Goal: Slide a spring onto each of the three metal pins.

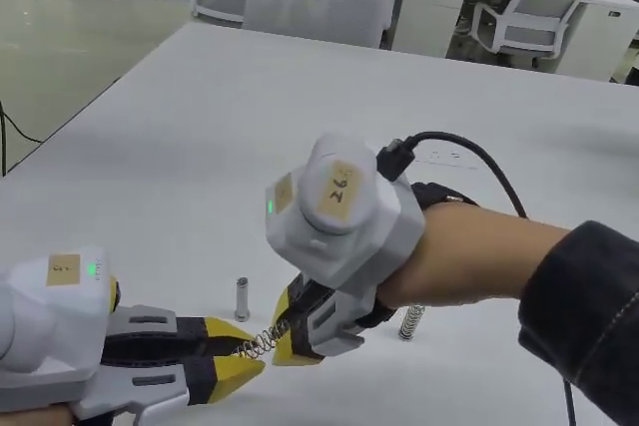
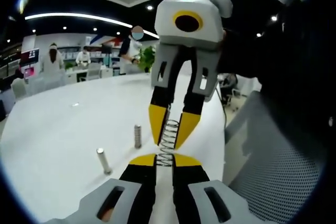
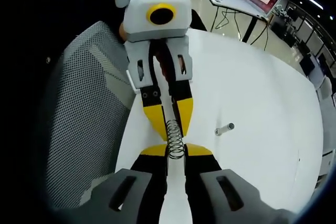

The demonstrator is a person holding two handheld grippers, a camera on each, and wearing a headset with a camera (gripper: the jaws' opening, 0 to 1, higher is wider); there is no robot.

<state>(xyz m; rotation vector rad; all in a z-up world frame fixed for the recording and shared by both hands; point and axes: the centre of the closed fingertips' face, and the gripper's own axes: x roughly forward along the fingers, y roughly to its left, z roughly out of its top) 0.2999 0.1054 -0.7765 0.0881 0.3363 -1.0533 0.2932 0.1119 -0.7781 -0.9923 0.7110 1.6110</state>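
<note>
Spring (image 1: 262, 341) clamped at each end by left tool (image 1: 243, 361) and right tool (image 1: 286, 340). Release one end, align coil over bare pin (image 1: 242, 298), lower straight.

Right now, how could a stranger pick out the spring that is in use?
On the white table, find the left hand-held gripper and right hand-held gripper, tip to tip. The spring bridges their yellow tips, pinched at both ends; the other spring rests untouched on the table.
</note>
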